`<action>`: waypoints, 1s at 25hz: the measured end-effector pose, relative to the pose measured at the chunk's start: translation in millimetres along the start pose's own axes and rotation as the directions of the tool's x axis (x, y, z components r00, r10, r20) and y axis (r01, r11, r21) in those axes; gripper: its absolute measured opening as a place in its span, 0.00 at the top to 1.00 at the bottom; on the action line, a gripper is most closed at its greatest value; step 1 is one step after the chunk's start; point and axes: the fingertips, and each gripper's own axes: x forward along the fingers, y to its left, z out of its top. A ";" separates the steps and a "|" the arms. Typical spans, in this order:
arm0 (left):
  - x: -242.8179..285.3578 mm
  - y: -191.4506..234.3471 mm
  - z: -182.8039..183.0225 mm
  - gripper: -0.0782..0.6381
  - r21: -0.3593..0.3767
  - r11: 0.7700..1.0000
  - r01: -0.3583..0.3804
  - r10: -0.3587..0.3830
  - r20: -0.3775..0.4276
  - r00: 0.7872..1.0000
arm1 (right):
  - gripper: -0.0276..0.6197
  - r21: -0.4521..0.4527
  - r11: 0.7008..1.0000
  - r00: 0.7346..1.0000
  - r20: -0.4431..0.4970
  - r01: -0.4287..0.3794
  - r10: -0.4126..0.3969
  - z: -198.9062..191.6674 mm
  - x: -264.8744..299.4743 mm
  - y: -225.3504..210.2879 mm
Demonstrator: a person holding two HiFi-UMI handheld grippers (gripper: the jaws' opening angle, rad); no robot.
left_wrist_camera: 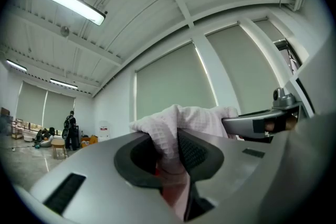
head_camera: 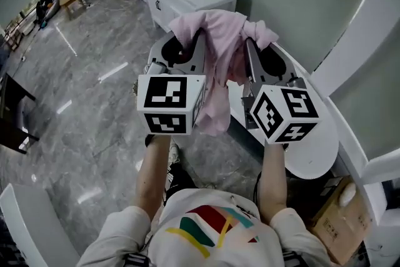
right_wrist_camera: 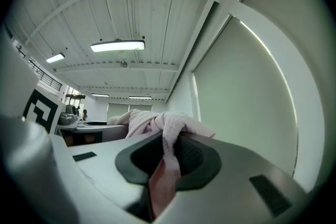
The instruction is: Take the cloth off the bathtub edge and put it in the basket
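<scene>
Cool, even ceiling strip lights [left_wrist_camera: 74,4], streaky glare on glossy floor [head_camera: 111,72] (head view), fisheye-bent gripper views, dark corners.

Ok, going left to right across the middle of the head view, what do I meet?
Grey glossy floor → left gripper → pink waffle-textured cloth, clamped in both grippers and hanging between them → right gripper.

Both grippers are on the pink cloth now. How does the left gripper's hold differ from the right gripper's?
The left gripper pinches a broad, puffed bunch of the cloth. The right gripper pinches a narrower, twisted fold. In the head view the left gripper's marker cube faces the camera nearly flat, while the right gripper's is turned corner-on. Shared: both are shut on the cloth and hold it up, with the rest hanging between them.
</scene>
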 end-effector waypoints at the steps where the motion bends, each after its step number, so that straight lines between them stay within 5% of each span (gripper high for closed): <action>1: -0.9 10.3 -2.3 0.76 0.001 1.000 -0.016 0.016 0.001 1.000 | 0.86 0.000 1.000 1.000 -0.001 -0.020 0.020 -2.9 8.5 7.4; 12: 25.2 123.9 -32.0 0.76 -0.006 0.997 -0.072 0.072 -0.005 0.997 | 0.86 -0.010 0.991 0.990 -0.032 -0.137 0.136 -31.3 110.0 71.9; 25: 99.5 285.7 -31.4 0.76 0.009 0.998 -0.067 0.066 0.046 0.997 | 0.86 -0.024 0.991 0.991 0.026 -0.132 0.133 -23.3 283.6 128.7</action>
